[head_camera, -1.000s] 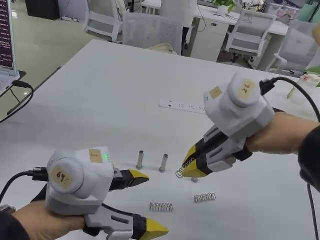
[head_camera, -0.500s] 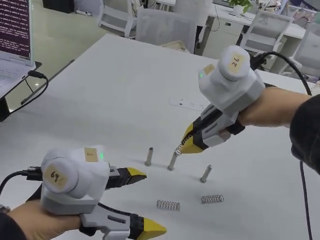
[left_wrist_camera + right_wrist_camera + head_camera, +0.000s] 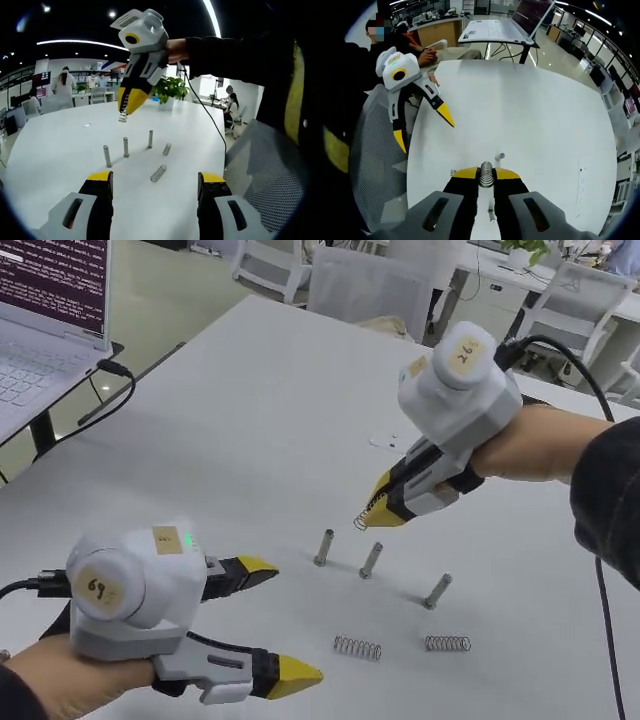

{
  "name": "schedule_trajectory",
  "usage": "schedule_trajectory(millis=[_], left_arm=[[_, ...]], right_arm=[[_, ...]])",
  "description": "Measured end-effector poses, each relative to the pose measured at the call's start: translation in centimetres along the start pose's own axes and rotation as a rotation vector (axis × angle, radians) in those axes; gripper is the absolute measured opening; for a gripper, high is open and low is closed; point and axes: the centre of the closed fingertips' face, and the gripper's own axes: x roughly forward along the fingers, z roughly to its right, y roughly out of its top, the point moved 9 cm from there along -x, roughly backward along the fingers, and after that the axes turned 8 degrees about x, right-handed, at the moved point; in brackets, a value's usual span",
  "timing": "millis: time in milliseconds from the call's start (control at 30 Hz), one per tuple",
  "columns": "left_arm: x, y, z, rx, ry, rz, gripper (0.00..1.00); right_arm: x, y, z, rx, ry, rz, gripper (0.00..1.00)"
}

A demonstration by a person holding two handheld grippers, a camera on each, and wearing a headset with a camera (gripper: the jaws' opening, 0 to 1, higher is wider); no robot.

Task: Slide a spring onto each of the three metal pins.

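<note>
Above the three pins (image 3: 371, 560): one spring (image 3: 363, 517), light, thin-wired, likely to flex or flick free, pinched near one end by right gripper (image 3: 378, 512); left gripper (image 3: 292, 622) jaws spread, empty.

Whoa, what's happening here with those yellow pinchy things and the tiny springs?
A person holds tongs in each hand at a white table. The right tongs pinch a spring in the air above three metal pins that stand on the table. None of the pins has a spring on it yet. Nearby lie two more springs. The left tongs are open and hold nothing.
</note>
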Motion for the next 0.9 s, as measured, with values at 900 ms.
schedule_trajectory(millis=[900], left_arm=[[-1.7, -1.2, -1.1, 0.044, 0.151, -0.052, 0.65]], right_arm=[[5.3, 1.7, 3.5, -0.053, 0.023, -0.125, 0.08]])
